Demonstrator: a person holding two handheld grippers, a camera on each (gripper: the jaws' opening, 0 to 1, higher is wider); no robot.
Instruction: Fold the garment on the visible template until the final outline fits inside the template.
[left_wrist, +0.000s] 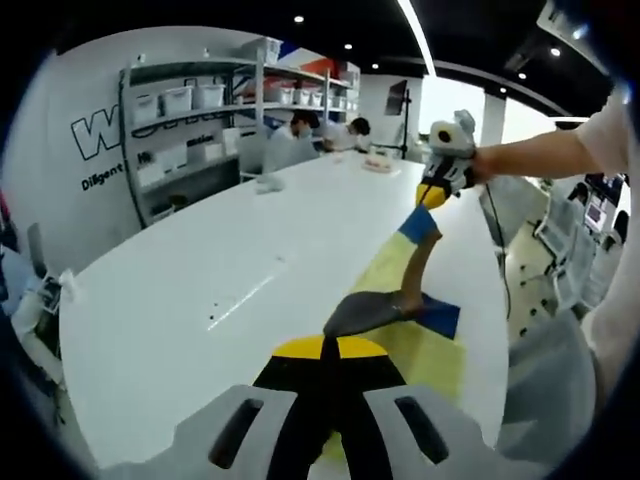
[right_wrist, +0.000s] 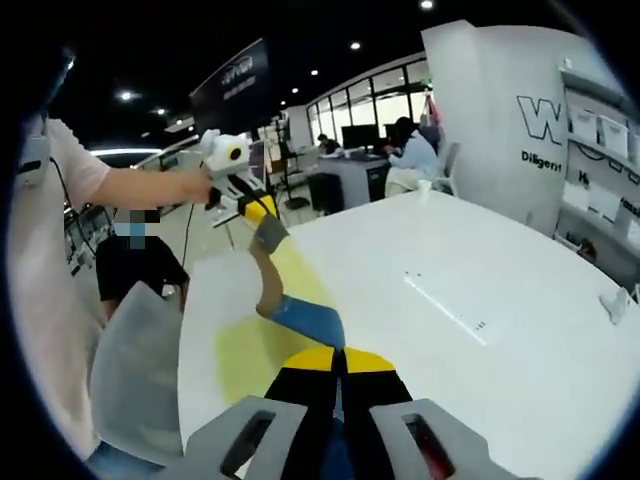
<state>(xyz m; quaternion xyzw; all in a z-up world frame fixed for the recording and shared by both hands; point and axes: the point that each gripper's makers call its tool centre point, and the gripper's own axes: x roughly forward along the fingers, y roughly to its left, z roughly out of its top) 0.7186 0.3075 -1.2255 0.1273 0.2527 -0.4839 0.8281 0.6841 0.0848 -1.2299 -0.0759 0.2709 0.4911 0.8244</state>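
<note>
A narrow garment, grey at one end and blue at the other, hangs stretched in the air between my two grippers. My left gripper (left_wrist: 330, 348) is shut on its grey end (left_wrist: 365, 310). From there it rises to its blue end (left_wrist: 420, 225), pinched in the right gripper (left_wrist: 430, 197). In the right gripper view my right gripper (right_wrist: 338, 360) is shut on the blue end (right_wrist: 305, 318). The cloth runs up to the grey end (right_wrist: 270, 232), held by the left gripper (right_wrist: 258, 210). The yellow template (left_wrist: 425, 355) (right_wrist: 250, 350) lies on the table under the cloth.
The long white table (left_wrist: 200, 280) (right_wrist: 480, 300) stretches away. A grey chair (left_wrist: 550, 390) (right_wrist: 135, 360) stands by its edge near the person. Shelves with bins (left_wrist: 200, 100) line the wall. People (left_wrist: 300, 135) sit at the far end.
</note>
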